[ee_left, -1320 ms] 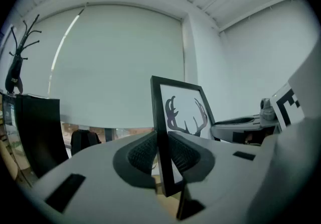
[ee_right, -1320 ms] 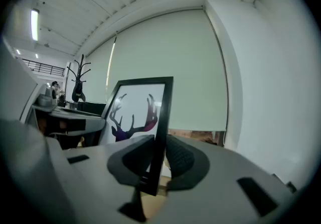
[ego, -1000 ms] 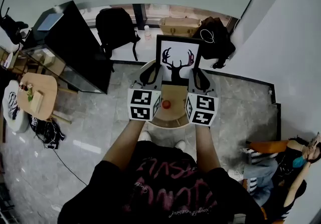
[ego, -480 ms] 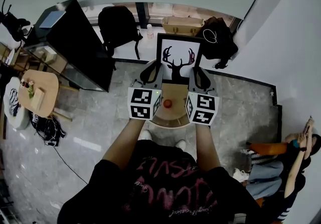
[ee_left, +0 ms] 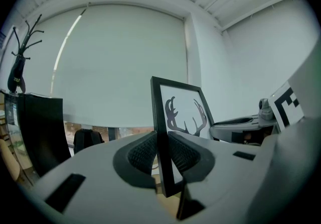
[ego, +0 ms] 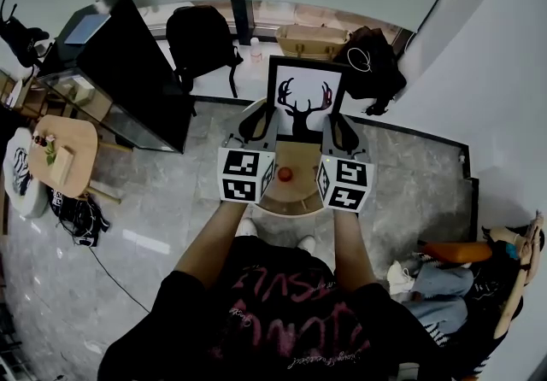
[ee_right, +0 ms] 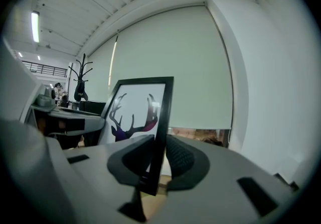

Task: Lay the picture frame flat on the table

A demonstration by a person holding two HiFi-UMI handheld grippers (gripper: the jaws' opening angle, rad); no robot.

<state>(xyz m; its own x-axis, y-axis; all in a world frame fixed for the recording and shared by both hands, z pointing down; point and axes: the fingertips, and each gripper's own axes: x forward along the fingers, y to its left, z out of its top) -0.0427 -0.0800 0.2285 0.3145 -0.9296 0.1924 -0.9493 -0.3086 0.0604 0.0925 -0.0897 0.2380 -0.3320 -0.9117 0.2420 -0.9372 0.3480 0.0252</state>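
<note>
Grippers came first: the left gripper (ego: 259,123) and right gripper (ego: 339,130) each had jaws clamped on a side edge of the picture frame (ego: 305,90). It stood upright over the far part of the round table (ego: 295,207). Its antler print faced the person and its long axis ran vertical, so the laying flat seemingly was yet to be done.

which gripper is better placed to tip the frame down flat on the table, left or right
Neither leads: the left gripper is shut on the left edge of the picture frame, the right gripper on its right edge, at matching height, frame upright over the table. Probably lower with both together.
</note>
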